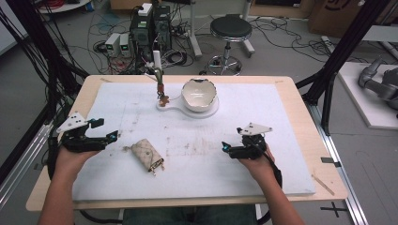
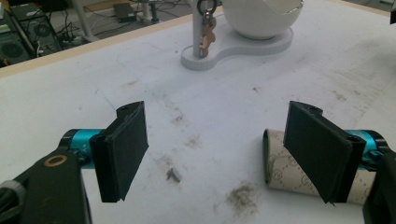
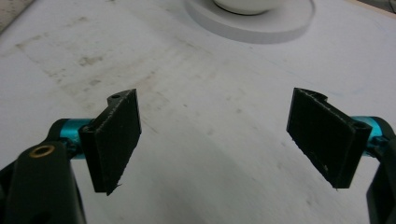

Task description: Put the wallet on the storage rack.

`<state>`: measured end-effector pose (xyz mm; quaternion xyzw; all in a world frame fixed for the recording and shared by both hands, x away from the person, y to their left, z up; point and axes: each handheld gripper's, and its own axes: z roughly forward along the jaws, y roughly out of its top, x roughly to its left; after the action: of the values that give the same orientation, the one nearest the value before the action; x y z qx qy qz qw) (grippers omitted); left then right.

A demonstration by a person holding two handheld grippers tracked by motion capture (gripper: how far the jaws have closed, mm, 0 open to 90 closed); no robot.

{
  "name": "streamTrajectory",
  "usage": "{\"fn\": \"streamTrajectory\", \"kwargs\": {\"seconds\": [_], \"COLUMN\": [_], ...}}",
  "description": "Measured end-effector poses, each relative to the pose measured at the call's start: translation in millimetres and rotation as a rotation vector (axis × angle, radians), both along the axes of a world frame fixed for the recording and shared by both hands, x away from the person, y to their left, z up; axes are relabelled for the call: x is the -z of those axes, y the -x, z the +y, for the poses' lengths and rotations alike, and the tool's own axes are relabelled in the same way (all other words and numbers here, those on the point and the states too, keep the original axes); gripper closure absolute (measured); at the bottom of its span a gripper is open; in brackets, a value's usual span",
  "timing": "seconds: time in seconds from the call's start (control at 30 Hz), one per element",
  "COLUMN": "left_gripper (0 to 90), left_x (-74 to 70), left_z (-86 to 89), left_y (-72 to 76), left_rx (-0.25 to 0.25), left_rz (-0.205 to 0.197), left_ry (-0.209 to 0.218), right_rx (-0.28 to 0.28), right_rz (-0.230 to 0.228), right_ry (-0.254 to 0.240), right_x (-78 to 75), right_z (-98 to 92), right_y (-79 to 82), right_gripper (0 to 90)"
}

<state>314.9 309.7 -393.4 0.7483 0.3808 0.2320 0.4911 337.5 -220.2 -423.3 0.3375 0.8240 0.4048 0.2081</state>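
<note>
Resting low over the white foam-covered table [image 1: 197,173], the left gripper [image 1: 105,130] and right gripper [image 1: 231,149] are held with jaws wide apart and nothing between them. A beige patterned key pouch [image 1: 147,154] lies flat between them, nearer the left, within easy reach. Farther off, brass keys [image 1: 162,96] are hung on the post of a white stand [image 1: 187,111], beside its cracked-egg bowl [image 1: 200,94].
</note>
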Motion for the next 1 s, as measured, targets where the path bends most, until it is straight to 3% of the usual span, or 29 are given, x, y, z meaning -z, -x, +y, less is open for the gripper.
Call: {"fn": "streamTrajectory", "kwargs": {"seconds": [0.57,0.73,1.0], "left_gripper": [21.8,21.8,21.8], "left_x": [12.9,13.4,14.9], "left_z": [22.2,21.8,23.0], "left_y": [8.3,6.0,5.6], "left_rx": [-0.037,-0.019,-0.015], "left_rz": [0.028,0.014,0.011], "left_ry": [0.004,0.003,0.014], "right_rx": [-0.13,-0.147,-0.172], "right_rz": [0.004,0.041,0.071], "right_ry": [0.014,-0.033,-0.061], "right_x": [-8.2,-9.2,-4.4], "right_z": [78.1,104.5,137.4], "right_y": [6.9,8.2,10.1], "right_gripper": [18.0,18.0,18.0]}}
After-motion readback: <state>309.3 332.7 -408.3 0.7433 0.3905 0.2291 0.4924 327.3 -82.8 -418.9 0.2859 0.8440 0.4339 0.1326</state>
